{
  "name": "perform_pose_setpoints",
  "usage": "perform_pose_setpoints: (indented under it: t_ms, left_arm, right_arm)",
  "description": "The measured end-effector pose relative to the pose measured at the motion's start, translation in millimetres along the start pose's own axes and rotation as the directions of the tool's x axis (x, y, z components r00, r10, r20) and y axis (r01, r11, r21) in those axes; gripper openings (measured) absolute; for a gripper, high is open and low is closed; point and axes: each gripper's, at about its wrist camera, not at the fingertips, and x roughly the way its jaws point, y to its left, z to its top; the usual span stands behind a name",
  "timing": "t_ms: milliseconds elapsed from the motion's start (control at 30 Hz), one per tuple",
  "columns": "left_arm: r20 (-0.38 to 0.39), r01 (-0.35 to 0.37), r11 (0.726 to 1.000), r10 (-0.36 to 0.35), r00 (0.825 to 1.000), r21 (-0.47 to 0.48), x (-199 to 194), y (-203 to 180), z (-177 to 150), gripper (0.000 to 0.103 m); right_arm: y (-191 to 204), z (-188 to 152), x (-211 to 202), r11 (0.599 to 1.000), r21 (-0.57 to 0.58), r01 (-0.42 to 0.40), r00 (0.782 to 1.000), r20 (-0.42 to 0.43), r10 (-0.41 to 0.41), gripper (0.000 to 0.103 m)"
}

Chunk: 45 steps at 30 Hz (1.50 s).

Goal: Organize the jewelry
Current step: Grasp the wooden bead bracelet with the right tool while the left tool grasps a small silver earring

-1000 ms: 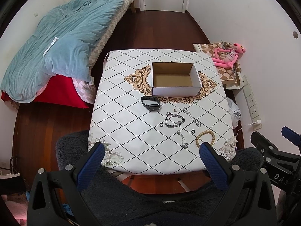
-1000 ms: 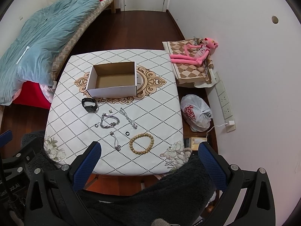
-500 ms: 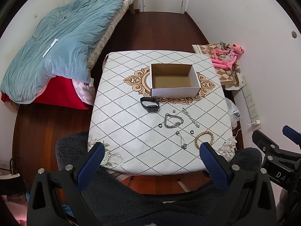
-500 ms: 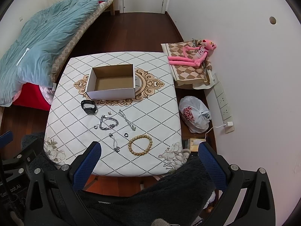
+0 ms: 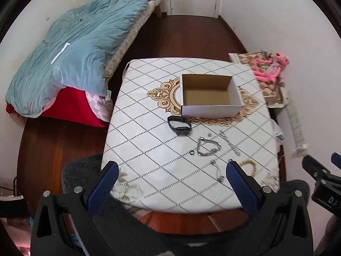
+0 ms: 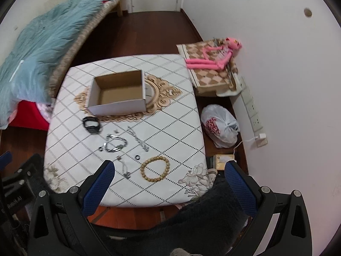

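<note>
Nothing sorted yet, by the look of it; open white cardboard box at the middle of the diamond-patterned desk bare inside; black wristband watch, coiled silver chain bracelet, straight silver chain, small dark ring and tan wooden bead bracelet all loose between box and near edge; left tongs and right tongs spread wide, holding nothing, above the near edge.

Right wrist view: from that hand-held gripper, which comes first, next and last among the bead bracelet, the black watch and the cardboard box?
From the right hand-held gripper:
1. Bead bracelet, nearest, near the table's front edge, between the fingers.
2. Black watch, farther back, to the left.
3. Cardboard box, farthest, just behind the watch.
</note>
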Motion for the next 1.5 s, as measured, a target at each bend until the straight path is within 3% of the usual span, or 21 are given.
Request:
perform_pose_setpoints:
  t_ms: [167,400,667,733,800,867,900,1033,1267,1333,1467,1500]
  left_arm:
    - [-0.06,-0.064,0.998,0.065,0.996,0.024,56.2,-3.4,1.3,0.103]
    - [-0.131,-0.095,0.993,0.103,0.986,0.066,114.3,-15.4,-11.1,0.103]
    - [-0.188,-0.099,0.988,0.12,0.975,0.117,148.8,-34.3,-27.7,0.103]
    - [-0.202,-0.093,0.987,0.118,0.972,0.129,156.1,-38.2,-32.4,0.103]
    - [-0.22,-0.084,0.987,0.113,0.969,0.137,162.7,-41.9,-38.1,0.103]
    - [-0.234,-0.068,0.987,0.101,0.967,0.146,168.9,-47.3,-43.7,0.103]
    - [-0.238,-0.062,0.987,0.097,0.966,0.151,171.0,-49.3,-45.7,0.103]
    - [-0.256,-0.033,0.988,0.071,0.964,0.151,179.2,-54.6,-50.6,0.102]
    - [-0.262,0.073,0.991,-0.042,0.964,0.111,196.9,-66.4,-39.9,0.1]
    - [-0.255,0.085,0.987,-0.049,0.966,0.133,201.6,-75.1,-37.8,0.083]
    - [-0.258,0.105,0.979,-0.058,0.964,0.172,207.8,-90.2,-38.0,0.069]
    - [-0.257,0.107,0.978,-0.058,0.965,0.181,208.8,-92.7,-38.3,0.061]
  right_arm:
    - [-7.7,-5.3,73.9,0.999,0.04,0.024,0.993,-0.113,-0.019,0.103]
    - [-24.2,-31.5,187.5,0.991,0.131,0.04,0.952,-0.305,0.002,0.094]
    - [-25.7,-55.0,242.8,0.981,0.192,0.002,0.918,-0.389,0.075,0.07]
    - [-25.1,-56.2,243.5,0.983,0.182,-0.006,0.929,-0.363,0.073,0.066]
    - [-23.0,-57.7,243.1,0.986,0.166,-0.013,0.937,-0.343,0.07,0.055]
    - [-21.2,-58.3,240.6,0.99,0.143,-0.02,0.948,-0.313,0.064,0.021]
    - [-21.4,-58.7,239.6,0.991,0.132,-0.022,0.949,-0.309,0.063,0.009]
    - [-32.0,-62.2,233.4,0.987,0.159,-0.027,0.947,-0.312,0.076,0.009]
    - [-59.0,-71.9,230.3,0.969,0.245,-0.034,0.947,-0.303,0.11,0.009]
    - [-60.1,-73.5,231.2,0.967,0.254,-0.036,0.945,-0.307,0.116,0.009]
    - [-57.3,-73.6,229.1,0.967,0.253,-0.036,0.946,-0.303,0.114,0.009]
    - [-57.8,-73.4,229.1,0.966,0.256,-0.038,0.946,-0.303,0.117,0.009]
